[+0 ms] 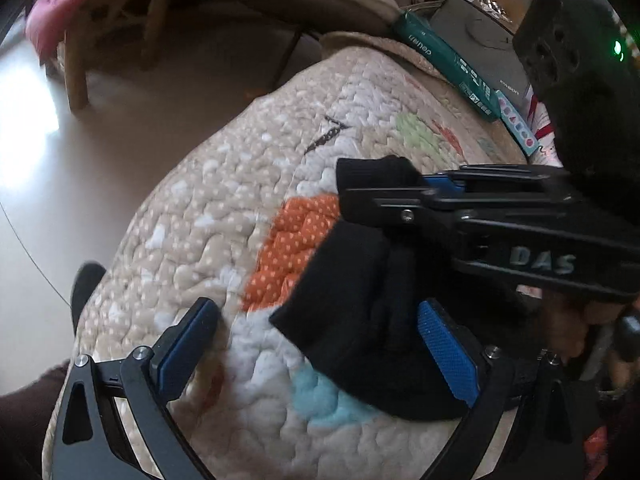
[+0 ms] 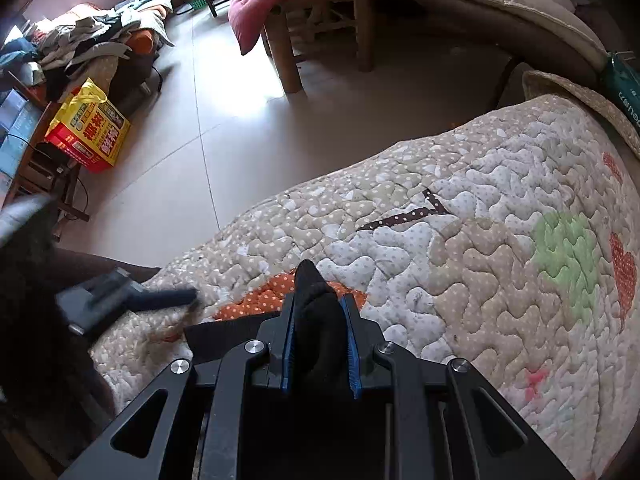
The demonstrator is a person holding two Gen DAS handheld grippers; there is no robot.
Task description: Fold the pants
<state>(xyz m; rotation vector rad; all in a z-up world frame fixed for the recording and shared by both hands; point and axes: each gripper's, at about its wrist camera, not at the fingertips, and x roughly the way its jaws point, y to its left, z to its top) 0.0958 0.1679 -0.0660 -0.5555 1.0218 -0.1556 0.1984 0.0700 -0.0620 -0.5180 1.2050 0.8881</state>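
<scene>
Honestly, the folding has barely begun. The black pants (image 1: 360, 320) lie bunched near my edge of the quilt (image 1: 224, 216), partly over its orange patch (image 1: 292, 248), and nothing is laid flat or creased yet. I judge that spreading the legs out, doubling them over and smoothing them all remain to be done.

Going from left to right: my left gripper (image 1: 316, 344) has its blue pads spread wide. One pad (image 1: 188, 344) hangs over bare quilt, the other (image 1: 448, 352) sits at the edge of the black cloth, so it holds nothing and may at most brush the fabric on that one side.

My right gripper (image 2: 322, 340) is drawn nearly together, pinching a raised fold of the pants (image 2: 316, 308) between its blue pads, with a peak of cloth poking out past the tips. From the left wrist camera it reaches in from the right side, clamped on a bunch of the same black fabric above the orange patch.
</scene>
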